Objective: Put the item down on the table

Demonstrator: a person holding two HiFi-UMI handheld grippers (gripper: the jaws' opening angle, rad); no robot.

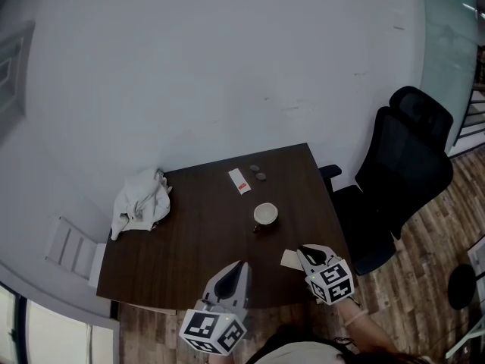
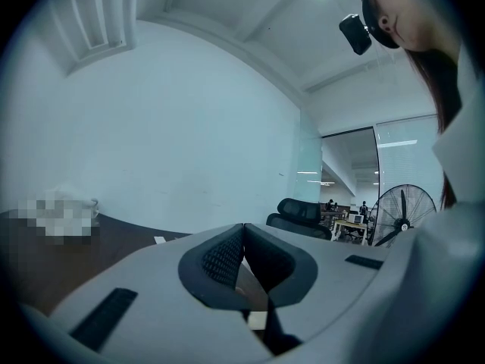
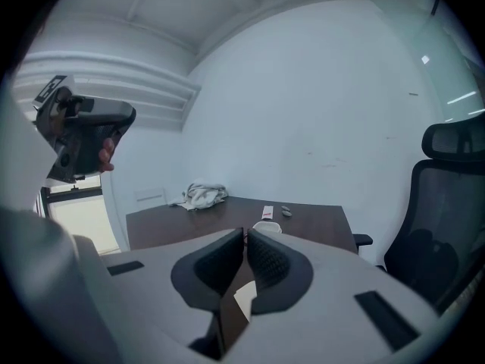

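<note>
A small pale card (image 1: pixel 290 258) lies flat on the dark wooden table (image 1: pixel 197 256), near its front right corner. My right gripper (image 1: pixel 301 250) hovers just above and beside the card. Its jaws are shut with nothing between them, and in the right gripper view (image 3: pixel 246 231) the tips meet while the card (image 3: pixel 244 298) shows below them. My left gripper (image 1: pixel 242 265) is held over the table's front edge. Its jaws (image 2: pixel 243 227) also meet at the tips, and nothing is held there.
A white cup (image 1: pixel 265 214) stands mid-table, with a white and red sachet (image 1: pixel 239 180) and two small grey pieces (image 1: pixel 258 173) behind it. A crumpled white cloth (image 1: pixel 140 202) lies at the far left corner. A black office chair (image 1: pixel 402 180) stands to the right.
</note>
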